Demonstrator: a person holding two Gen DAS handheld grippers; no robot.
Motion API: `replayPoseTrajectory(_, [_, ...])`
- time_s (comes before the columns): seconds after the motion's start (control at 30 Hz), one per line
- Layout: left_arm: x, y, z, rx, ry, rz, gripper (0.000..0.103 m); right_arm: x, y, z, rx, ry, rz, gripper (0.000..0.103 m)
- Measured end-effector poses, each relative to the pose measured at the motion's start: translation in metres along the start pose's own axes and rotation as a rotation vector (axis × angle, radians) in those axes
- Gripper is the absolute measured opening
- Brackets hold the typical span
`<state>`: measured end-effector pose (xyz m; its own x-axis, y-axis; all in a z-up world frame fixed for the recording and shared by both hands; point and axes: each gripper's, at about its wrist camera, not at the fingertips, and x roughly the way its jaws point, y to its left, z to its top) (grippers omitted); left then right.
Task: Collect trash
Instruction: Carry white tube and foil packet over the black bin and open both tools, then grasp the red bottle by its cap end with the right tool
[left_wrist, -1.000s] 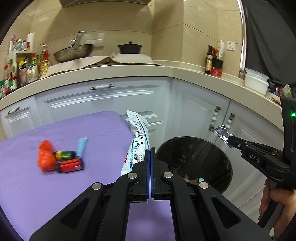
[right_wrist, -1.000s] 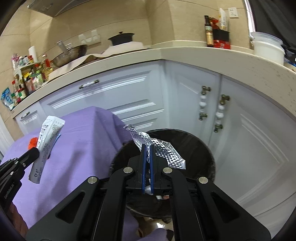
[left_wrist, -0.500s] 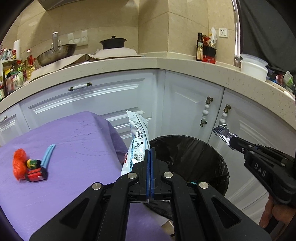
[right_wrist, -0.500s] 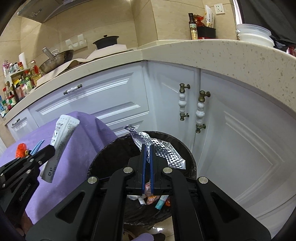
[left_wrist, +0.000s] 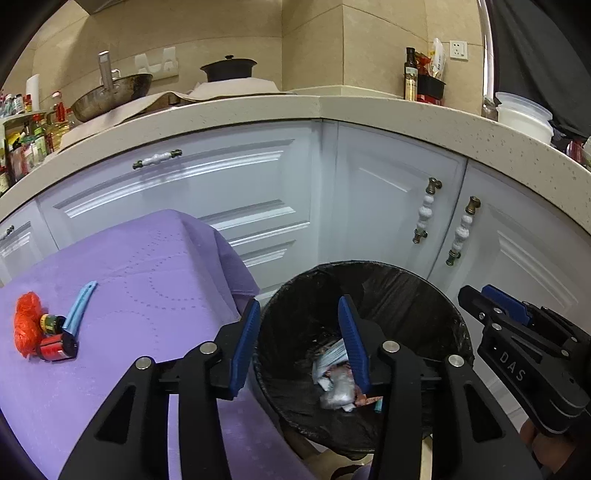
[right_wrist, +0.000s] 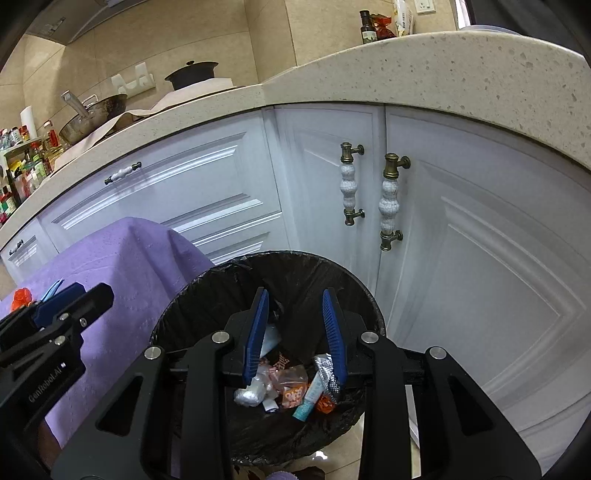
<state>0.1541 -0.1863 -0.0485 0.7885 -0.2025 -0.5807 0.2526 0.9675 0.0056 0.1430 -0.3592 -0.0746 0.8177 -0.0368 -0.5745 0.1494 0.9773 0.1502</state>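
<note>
Both claws hang over the round bin lined with a black plastic bag (right_wrist: 192, 295); the left claw (left_wrist: 297, 332) is opening with nothing between its blue pads; the right claw (right_wrist: 293, 332) is opening too, equally bare; crumpled wrappers and foil (right_wrist: 291, 387) lie at the bin's bottom; a red bundle, small cans and a blue strip (left_wrist: 48, 326) rest on the purple-clothed counter (left_wrist: 147, 288) beside it.

"DAS" on right gripper (left_wrist: 484, 299), "GenRobot.AI" on left gripper (right_wrist: 79, 295)
</note>
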Motion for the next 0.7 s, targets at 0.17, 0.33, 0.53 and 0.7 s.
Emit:
replayPoseTrajectory(0.17, [-0.007, 0.012, -0.002, -0.02, -0.001, 0.015, 0.045, -0.005, 0.007, 0.002, -0.01, -0.004, 0.015, 0.03])
replayPoseTrajectory(0.33, [-0.019, 0.033, -0.008, -0.033, -0.009, 0.055, 0.045, -0.012, 0.027, 0.004, -0.023, -0.012, 0.057, 0.03])
replayPoseTrajectory(0.53, [-0.038, 0.084, -0.02, -0.097, 0.001, 0.146, 0.045, -0.013, 0.075, 0.005, -0.073, -0.001, 0.152, 0.03])
replayPoseTrajectory(0.7, [-0.058, 0.137, -0.034, -0.156, 0.007, 0.245, 0.045, -0.015, 0.127, 0.001, -0.128, 0.012, 0.239, 0.03])
